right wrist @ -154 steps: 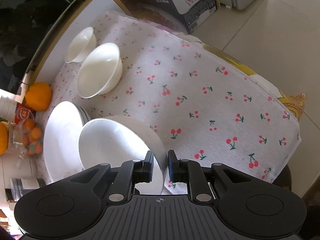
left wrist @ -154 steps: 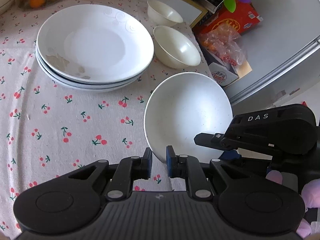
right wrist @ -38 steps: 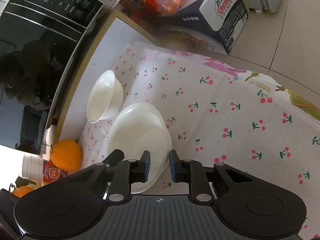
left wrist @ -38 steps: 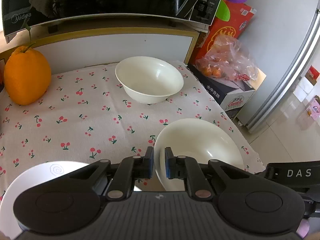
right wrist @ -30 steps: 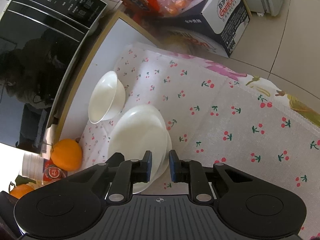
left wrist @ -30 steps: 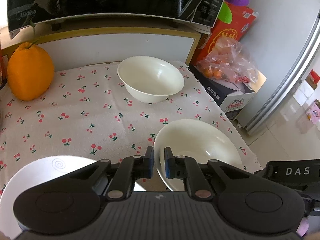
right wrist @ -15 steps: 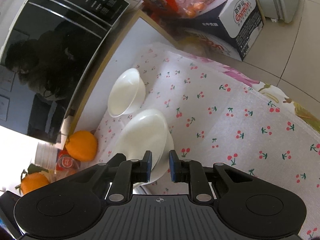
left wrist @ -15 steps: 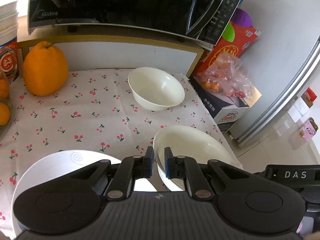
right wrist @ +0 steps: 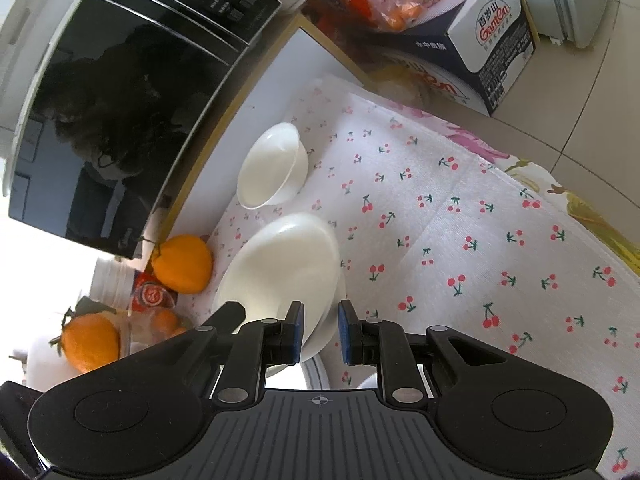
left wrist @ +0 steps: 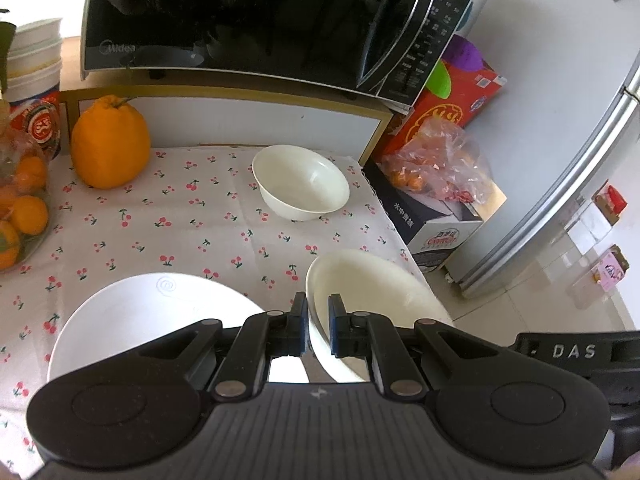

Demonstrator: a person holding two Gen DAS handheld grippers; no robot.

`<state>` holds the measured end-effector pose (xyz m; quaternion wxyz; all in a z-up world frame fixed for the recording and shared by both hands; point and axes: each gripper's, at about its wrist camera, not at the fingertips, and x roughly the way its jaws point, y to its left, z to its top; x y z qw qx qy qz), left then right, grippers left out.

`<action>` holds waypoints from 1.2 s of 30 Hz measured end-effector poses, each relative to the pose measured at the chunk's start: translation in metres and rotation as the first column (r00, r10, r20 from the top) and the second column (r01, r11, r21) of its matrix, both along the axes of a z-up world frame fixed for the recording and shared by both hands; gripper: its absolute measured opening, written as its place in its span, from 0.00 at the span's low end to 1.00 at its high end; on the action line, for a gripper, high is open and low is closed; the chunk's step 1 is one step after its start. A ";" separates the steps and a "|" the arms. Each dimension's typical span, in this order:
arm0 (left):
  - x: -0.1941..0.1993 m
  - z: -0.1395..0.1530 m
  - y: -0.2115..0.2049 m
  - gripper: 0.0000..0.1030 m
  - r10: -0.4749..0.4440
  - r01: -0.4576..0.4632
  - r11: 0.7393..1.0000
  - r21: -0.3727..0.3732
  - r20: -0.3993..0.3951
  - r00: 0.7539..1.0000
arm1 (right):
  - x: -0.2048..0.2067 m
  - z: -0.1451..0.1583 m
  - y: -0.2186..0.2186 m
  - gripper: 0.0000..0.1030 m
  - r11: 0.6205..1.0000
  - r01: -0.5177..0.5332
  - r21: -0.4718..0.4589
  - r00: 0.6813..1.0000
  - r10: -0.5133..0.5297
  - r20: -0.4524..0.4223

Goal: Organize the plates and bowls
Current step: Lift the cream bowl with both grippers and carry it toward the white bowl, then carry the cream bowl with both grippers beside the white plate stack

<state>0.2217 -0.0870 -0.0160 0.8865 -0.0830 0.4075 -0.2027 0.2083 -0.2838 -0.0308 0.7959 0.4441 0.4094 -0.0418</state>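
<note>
Left gripper [left wrist: 318,322] at lower centre of frame, fingers clamped on near rim of large white bowl [left wrist: 372,280]. Right gripper [right wrist: 319,330] clamped on same bowl's [right wrist: 280,268] opposite rim; bowl held tilted above cherry-print cloth [left wrist: 180,220] on worktop. Small white bowl [left wrist: 300,182] sits upright mid-frame, near microwave [left wrist: 240,20]. White plate [left wrist: 152,320] at lower left. Large orange [left wrist: 108,148] at left.

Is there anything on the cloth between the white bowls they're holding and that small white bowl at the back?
Nothing visible stands between. The held white nested bowls, pinched by the left gripper and right gripper, hang over the cherry-print tablecloth; bare cloth runs to the small white bowl. The large orange citrus fruit sits off to the side.
</note>
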 end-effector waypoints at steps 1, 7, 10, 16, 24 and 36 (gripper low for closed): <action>-0.003 0.001 0.001 0.09 0.001 -0.001 1.000 0.004 0.002 1.000 | -0.002 0.002 0.000 0.18 1.000 -0.005 -0.002 1.000 0.005 0.004; -0.022 0.010 0.005 0.09 0.020 -0.020 1.000 0.023 0.009 1.000 | -0.016 0.013 0.003 0.18 0.999 -0.039 0.001 0.999 0.039 0.023; -0.032 0.016 0.008 0.09 0.030 -0.030 0.999 0.023 0.020 0.999 | -0.022 0.015 0.005 0.18 0.999 -0.053 0.008 0.998 0.053 0.024; -0.053 0.027 0.010 0.09 0.041 -0.043 0.998 0.050 0.052 0.998 | -0.037 0.021 0.009 0.18 0.997 -0.073 0.025 0.997 0.072 0.039; -0.079 0.025 0.021 0.09 0.071 -0.072 0.997 0.021 0.053 0.996 | -0.052 0.031 0.015 0.18 0.992 -0.128 -0.009 0.989 0.129 0.073; -0.096 0.011 0.019 0.10 0.062 -0.063 0.997 -0.043 -0.016 0.998 | -0.070 0.034 0.010 0.19 0.988 -0.132 -0.084 0.989 0.136 0.050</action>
